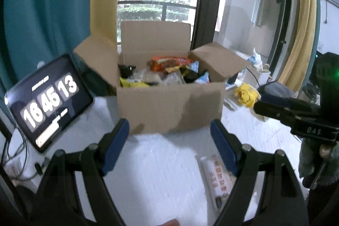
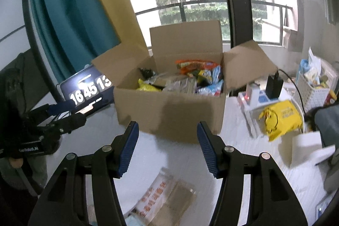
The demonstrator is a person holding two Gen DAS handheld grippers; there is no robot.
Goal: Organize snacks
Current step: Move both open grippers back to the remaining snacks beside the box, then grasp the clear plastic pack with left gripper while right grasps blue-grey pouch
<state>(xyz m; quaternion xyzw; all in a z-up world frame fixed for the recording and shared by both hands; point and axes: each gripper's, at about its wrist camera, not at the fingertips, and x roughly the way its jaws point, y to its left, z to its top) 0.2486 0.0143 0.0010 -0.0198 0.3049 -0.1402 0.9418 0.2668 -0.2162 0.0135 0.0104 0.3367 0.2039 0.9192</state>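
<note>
- Left gripper (image 1: 169, 147) and right gripper (image 2: 167, 148) hovered with jaws spread wide, holding nothing.
- A snack packet (image 2: 161, 200) lay on the white table (image 1: 165, 173) — below the right jaws.
- The cardboard box (image 1: 169, 105) of snacks stood just ahead.

The tablet (image 1: 49, 102) at left of the frame showed white digits "16 45 13"; smaller lines above and below them were too blurred to read. The right tool (image 1: 305, 118) bore "DAS". The left tool (image 2: 42, 135) bore "GenRobot.AI". A packet (image 2: 163, 202) at lower centre carried orange characters, unreadable.
</note>
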